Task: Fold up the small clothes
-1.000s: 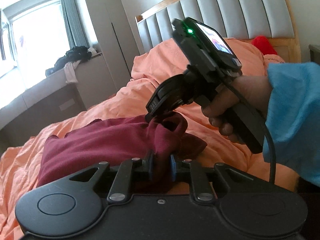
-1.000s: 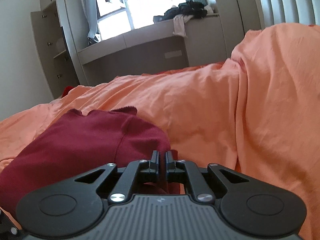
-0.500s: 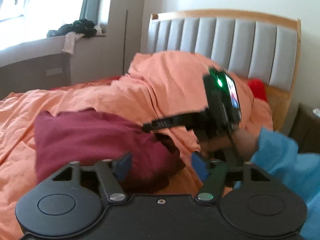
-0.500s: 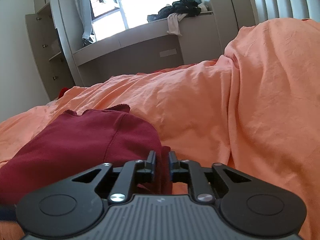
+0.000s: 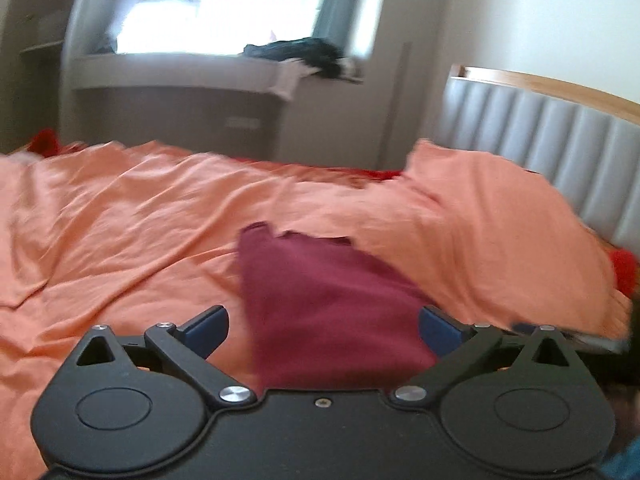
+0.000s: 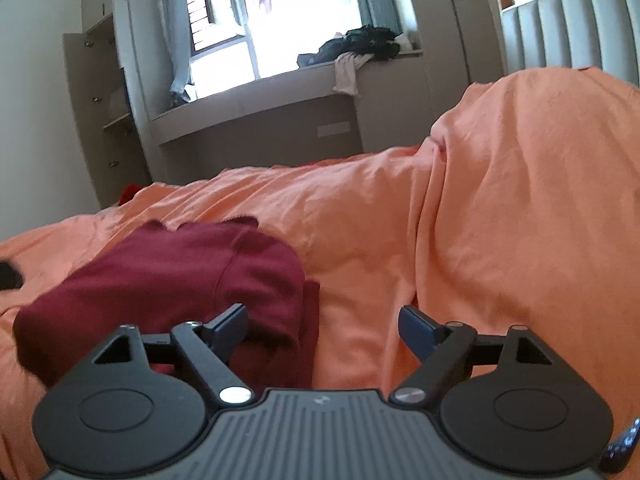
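Both tools, left tool point(image 5: 322, 326) and right tool point(image 6: 322, 326), spread, holding nothing; garment point(image 6: 168, 276) lies bunched on bed point(image 6: 400, 240). Next regrip should pinch opposite corners, flatten before folding.

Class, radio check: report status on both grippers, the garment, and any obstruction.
Left gripper open, right gripper open, neither holding. Maroon garment lying bunched on orange bedsheet. Nothing in the way.

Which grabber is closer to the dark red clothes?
Left. The left gripper opens around the red garment; the right gripper sits beside it, one finger touching.
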`<state>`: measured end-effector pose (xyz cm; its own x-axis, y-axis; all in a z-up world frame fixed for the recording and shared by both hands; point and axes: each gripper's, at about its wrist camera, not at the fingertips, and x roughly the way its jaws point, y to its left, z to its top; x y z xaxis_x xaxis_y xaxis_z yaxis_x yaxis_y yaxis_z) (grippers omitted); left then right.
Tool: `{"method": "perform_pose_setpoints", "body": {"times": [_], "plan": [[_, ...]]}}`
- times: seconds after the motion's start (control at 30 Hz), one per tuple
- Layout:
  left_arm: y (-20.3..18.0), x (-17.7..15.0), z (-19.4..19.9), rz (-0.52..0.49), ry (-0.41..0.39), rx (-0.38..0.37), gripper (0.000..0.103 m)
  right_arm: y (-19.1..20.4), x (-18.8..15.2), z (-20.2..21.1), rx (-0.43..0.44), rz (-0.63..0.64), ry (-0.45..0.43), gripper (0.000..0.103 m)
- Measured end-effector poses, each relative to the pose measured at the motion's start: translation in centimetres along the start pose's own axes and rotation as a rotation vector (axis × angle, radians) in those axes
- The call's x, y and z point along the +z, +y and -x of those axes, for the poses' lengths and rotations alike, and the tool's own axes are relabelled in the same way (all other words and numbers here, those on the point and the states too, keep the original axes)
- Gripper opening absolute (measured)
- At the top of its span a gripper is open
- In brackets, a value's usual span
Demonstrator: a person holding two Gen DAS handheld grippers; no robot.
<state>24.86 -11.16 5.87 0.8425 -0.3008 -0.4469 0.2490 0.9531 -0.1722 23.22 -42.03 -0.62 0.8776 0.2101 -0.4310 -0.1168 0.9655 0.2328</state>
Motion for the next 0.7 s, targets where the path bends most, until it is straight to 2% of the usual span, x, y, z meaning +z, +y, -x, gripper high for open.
{"method": "perform_pose_setpoints", "body": {"times": [0.07, 0.27, 0.3, 0.33, 0.37, 0.43, 0.6, 0.7], "plan": [[0.8, -0.4, -0.4, 0.014, 0.011, 0.034, 0.102, -0.5, -0.5, 0.1, 0.038, -0.028, 0.017, 0.082], [2.2, -2.0, -0.5, 0.031, 0.048, 0.035, 0.102, -1.0, -1.3, -0.4, 0.125, -0.09, 0.04, 0.051], [2.5, -2.3, -0.5, 0.032, 0.052, 0.033, 0.102, -0.7, -1.3, -0.5, 0.128, -0.082, 0.034, 0.036], [2.7, -2.5, -0.6, 0.032, 0.057, 0.033, 0.102, -0.6, -1.4, -0.4, 0.131, -0.068, 0.027, 0.013], [2.9, -2.7, -0.6, 0.031, 0.063, 0.033, 0.102, -0.2, -1.3, -0.2, 0.129, -0.041, 0.02, 0.008], [3.1, -3.0, -0.7, 0.028, 0.073, 0.032, 0.102, 1.0, -1.5, 0.3, 0.108, 0.046, 0.015, 0.003], [3.6, -3.3, -0.9, 0.036, 0.094, 0.015, 0.103, 4.6, -3.8, 0.7, -0.004, 0.338, 0.067, 0.002], [3.5, -3.3, -0.9, 0.028, 0.095, 0.019, 0.103, 5.7, -4.8, 0.7, -0.045, 0.423, 0.078, 0.002]]}}
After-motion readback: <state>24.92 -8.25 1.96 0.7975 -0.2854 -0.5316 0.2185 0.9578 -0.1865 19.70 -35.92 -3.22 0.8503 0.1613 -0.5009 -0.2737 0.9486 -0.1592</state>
